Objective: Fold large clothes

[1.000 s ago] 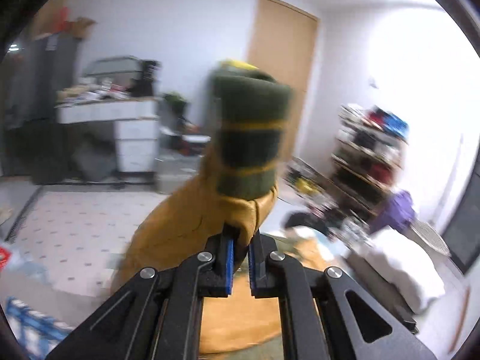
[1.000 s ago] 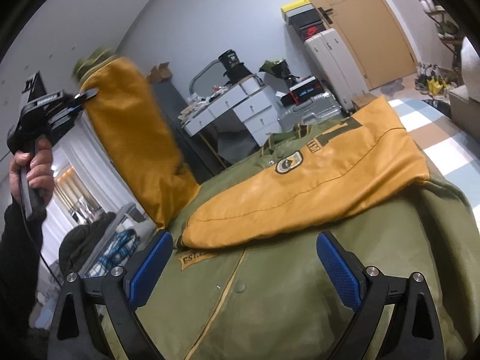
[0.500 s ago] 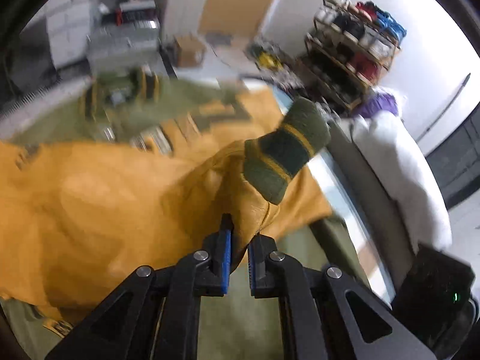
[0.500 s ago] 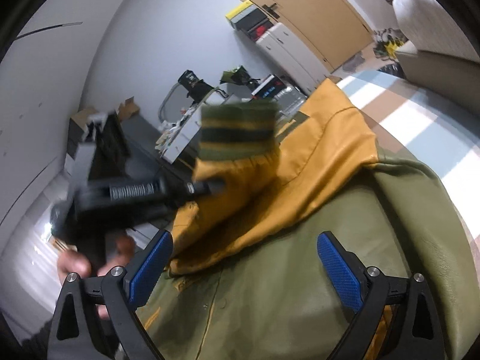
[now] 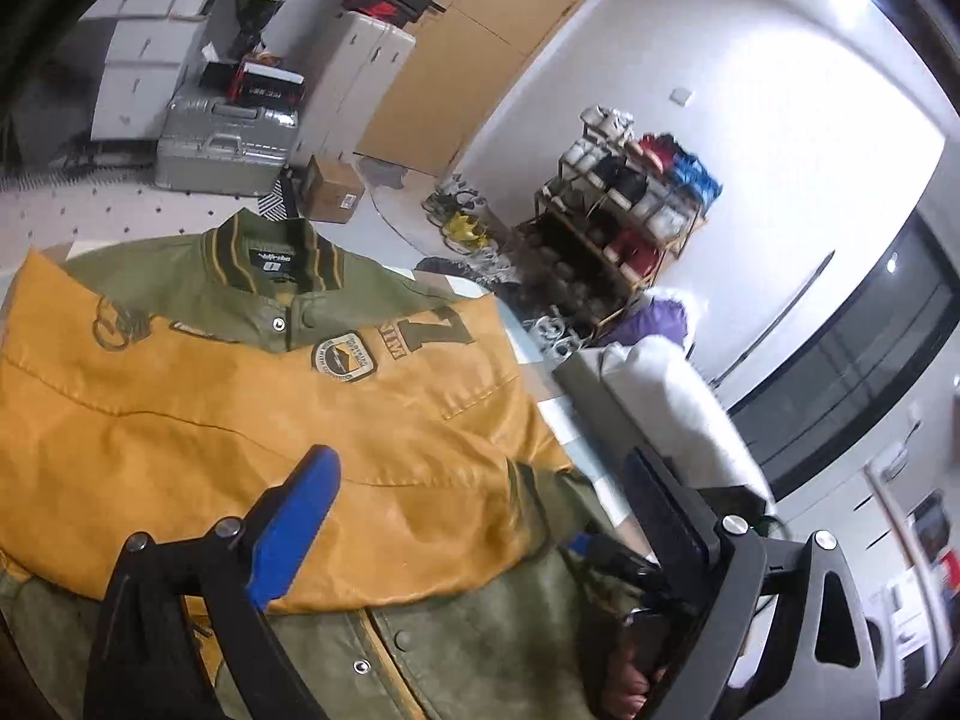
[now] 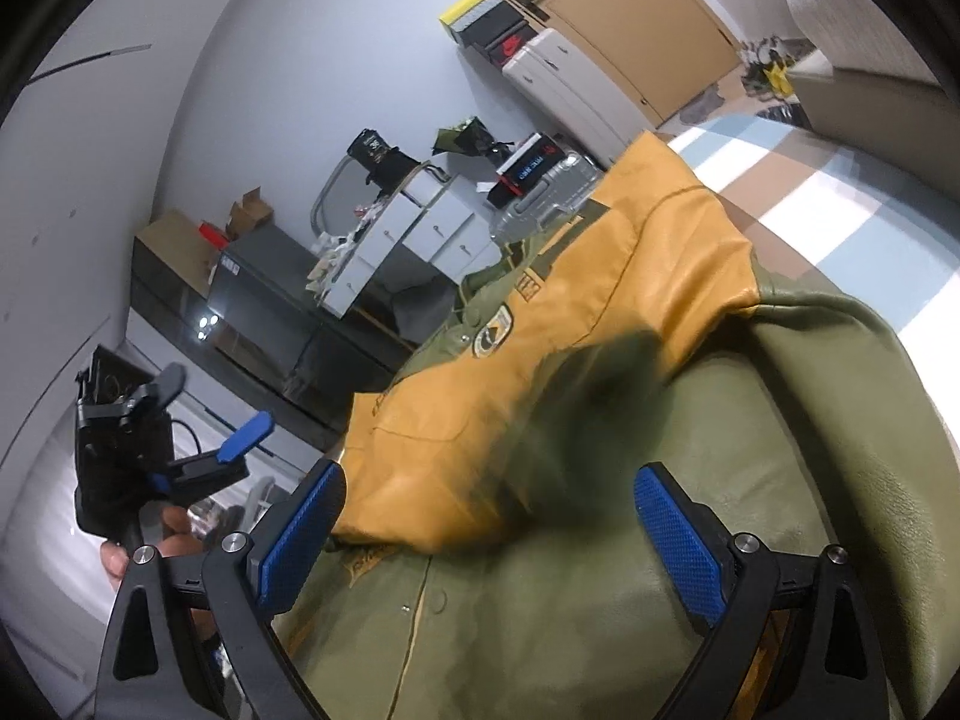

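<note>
Two yellow sleeves (image 5: 252, 420) crossed on varsity jacket (image 5: 510, 618), near, centre | left gripper (image 5: 480, 534) jaws opening, nothing between | right gripper (image 6: 489, 546) wide, empty | advice: flatten cuff before folding body.

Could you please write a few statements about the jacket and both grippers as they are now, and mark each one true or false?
1. Both mustard sleeves lie folded across the olive varsity jacket's front. True.
2. The left gripper clamps the striped cuff. False: its jaws are opening, with nothing between them.
3. The right gripper is open over the jacket. True.
4. The jacket's collar points toward the white pillow. False: it points toward the silver suitcase.
</note>
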Action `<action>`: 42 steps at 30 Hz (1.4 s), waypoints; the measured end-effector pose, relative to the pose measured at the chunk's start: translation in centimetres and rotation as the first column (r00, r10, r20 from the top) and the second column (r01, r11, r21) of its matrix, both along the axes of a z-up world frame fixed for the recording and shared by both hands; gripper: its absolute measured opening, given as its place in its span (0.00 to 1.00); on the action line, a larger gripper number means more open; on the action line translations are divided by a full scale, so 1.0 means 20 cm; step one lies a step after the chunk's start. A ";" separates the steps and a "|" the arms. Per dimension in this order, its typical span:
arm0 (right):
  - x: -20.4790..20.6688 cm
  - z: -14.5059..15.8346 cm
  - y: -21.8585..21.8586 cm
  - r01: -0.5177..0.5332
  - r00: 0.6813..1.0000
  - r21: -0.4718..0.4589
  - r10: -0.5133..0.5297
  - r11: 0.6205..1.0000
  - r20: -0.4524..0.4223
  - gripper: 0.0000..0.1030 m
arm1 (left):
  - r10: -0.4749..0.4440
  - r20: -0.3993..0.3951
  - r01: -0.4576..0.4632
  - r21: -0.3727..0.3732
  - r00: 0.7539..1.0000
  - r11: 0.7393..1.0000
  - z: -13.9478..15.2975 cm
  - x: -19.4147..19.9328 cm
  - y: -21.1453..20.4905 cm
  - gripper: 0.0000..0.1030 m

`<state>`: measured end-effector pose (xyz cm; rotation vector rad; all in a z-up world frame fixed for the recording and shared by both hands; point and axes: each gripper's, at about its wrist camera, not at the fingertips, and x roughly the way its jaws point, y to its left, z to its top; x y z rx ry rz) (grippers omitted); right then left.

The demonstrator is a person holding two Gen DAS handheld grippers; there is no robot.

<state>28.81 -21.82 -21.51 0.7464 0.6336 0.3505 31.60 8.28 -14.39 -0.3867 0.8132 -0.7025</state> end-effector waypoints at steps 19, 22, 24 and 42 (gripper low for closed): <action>0.39 0.33 0.35 -0.086 0.993 -0.680 0.009 0.728 -0.116 0.09 | 0.326 -0.023 -0.326 -0.043 0.945 0.944 -0.21 0.00 0.37 0.89; 0.43 0.45 0.36 -0.035 0.999 -0.739 0.013 0.673 -0.035 0.08 | 0.353 0.040 -0.354 0.027 0.935 0.935 -0.15 0.03 0.37 0.89; 0.45 0.51 0.35 0.033 0.999 -0.760 -0.002 0.649 0.042 0.08 | 0.365 0.060 -0.368 0.051 0.929 0.929 -0.14 0.05 0.38 0.90; 0.50 0.56 0.40 -0.046 0.999 -0.679 0.027 0.733 -0.039 0.61 | 0.497 0.034 -0.498 0.053 0.867 0.866 -0.49 0.18 0.48 0.89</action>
